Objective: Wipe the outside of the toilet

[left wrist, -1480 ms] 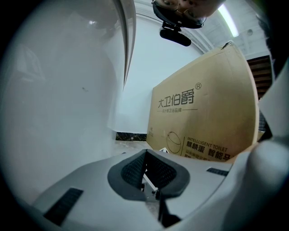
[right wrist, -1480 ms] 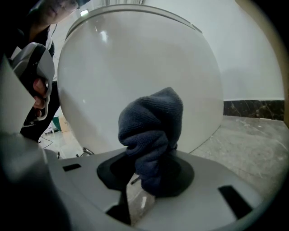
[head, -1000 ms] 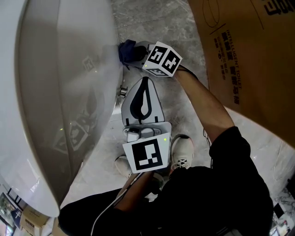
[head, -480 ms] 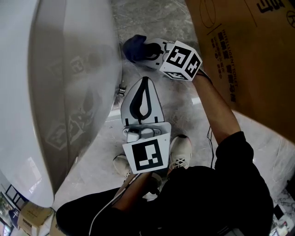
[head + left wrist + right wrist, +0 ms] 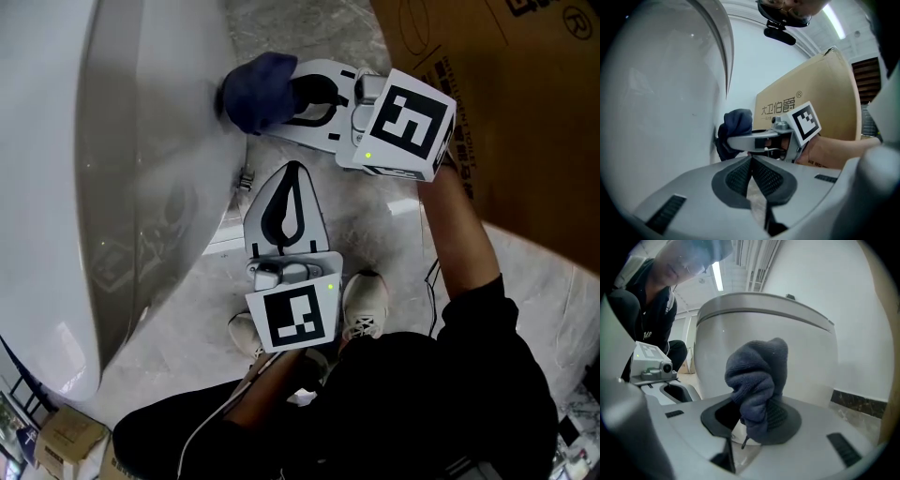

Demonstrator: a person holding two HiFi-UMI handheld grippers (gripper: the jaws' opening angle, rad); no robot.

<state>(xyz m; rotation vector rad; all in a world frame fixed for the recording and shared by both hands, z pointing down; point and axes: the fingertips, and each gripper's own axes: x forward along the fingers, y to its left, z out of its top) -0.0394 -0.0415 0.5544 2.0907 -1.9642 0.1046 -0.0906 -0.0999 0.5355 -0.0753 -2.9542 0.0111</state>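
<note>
I've got grey marble floor (image 5: 309,28): toilet (image 5: 122,187) standing left, cardboard box (image 5: 525,122) upper right, white sneakers (image 5: 367,305) bottom centre.

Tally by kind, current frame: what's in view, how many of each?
toilet: 1
blue cloth: 1
grippers: 2, left gripper and right gripper
cardboard box: 1
shoes: 2
Total: 7

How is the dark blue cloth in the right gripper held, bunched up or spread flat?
Bunched up: the dark blue terry cloth is a crumpled wad clamped in the right gripper, bulging up above it.
</note>
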